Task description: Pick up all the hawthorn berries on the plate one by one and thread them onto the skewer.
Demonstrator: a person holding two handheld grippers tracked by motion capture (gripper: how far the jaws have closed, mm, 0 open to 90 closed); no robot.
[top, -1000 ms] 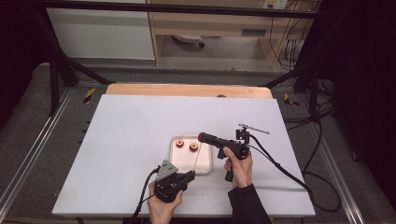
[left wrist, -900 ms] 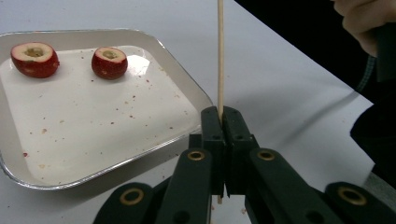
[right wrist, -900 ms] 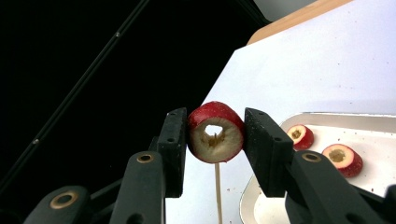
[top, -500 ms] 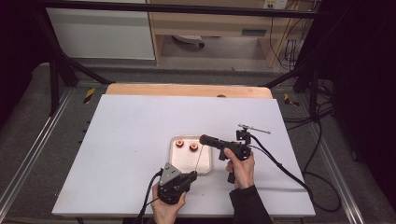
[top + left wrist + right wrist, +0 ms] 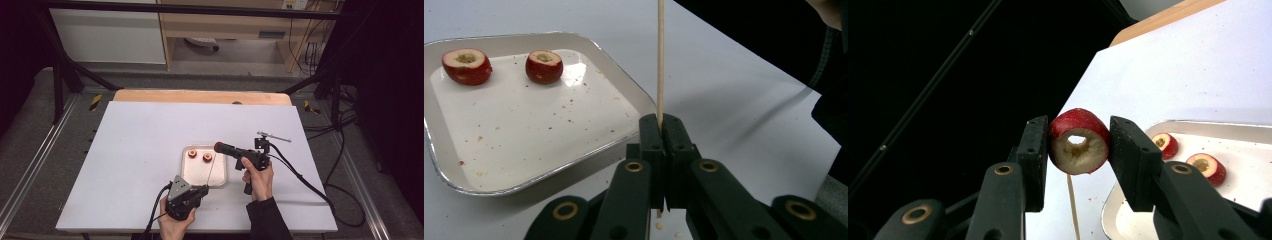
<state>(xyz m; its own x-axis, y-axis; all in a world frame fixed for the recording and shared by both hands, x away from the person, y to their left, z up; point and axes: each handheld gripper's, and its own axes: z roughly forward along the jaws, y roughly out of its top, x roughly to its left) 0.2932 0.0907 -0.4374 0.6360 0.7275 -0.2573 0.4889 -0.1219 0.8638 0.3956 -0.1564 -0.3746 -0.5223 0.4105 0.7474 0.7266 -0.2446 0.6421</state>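
Observation:
My left gripper [image 5: 203, 189] [image 5: 662, 125] is near the table's front edge, shut on a thin wooden skewer [image 5: 210, 171] [image 5: 660, 60] that stands upright. My right gripper [image 5: 218, 147] [image 5: 1078, 142] is shut on a cored red fruit piece [image 5: 1079, 141], held just above the skewer's tip [image 5: 1071, 205]. A silver tray [image 5: 220, 175] [image 5: 619, 85] [image 5: 1113, 210] lies between the two hands. Two more cored red fruit pieces [image 5: 191, 155] [image 5: 207, 157] [image 5: 466, 65] [image 5: 544, 66] [image 5: 1165, 144] [image 5: 1206, 167] rest at its far end.
The white table [image 5: 135, 150] has a wooden strip [image 5: 200, 96] along its far edge. A small metal clamp stand [image 5: 267, 140] sits right of the tray. Black cables [image 5: 305, 182] trail off to the right. Crumbs dot the tray floor.
The right gripper has drifted slightly to the right with the fruit piece, now over the skewer's top. The left gripper has barely moved.

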